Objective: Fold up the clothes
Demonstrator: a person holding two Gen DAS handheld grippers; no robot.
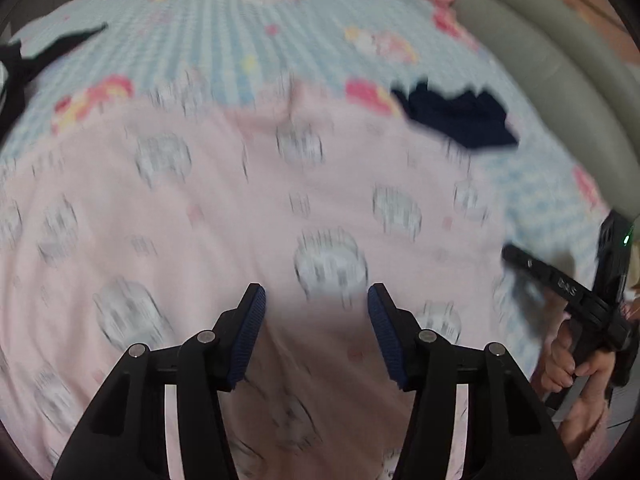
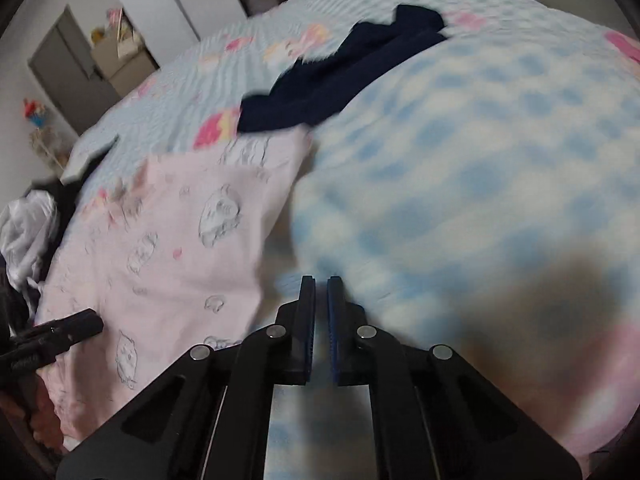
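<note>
Pink printed cotton garment (image 1: pixel 248 216) lies spread on the blue-checked bedcover (image 1: pixel 248 40), ready for creasing; left gripper (image 1: pixel 316 304) gapes empty; right gripper (image 2: pixel 321 280) nearly closed, grasp unclear.

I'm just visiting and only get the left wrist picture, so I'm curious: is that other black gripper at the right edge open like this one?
Observer: No. The right gripper has its fingers nearly together, pointing at a blue-and-white checked cloth.
Operator: What are the blurry grey blobs on the pink garment?
Observer: Outline drawings of cartoon animals.
Operator: Any other clothes nearby?
Observer: A white bundle lies past the bedsheet edge.
</note>
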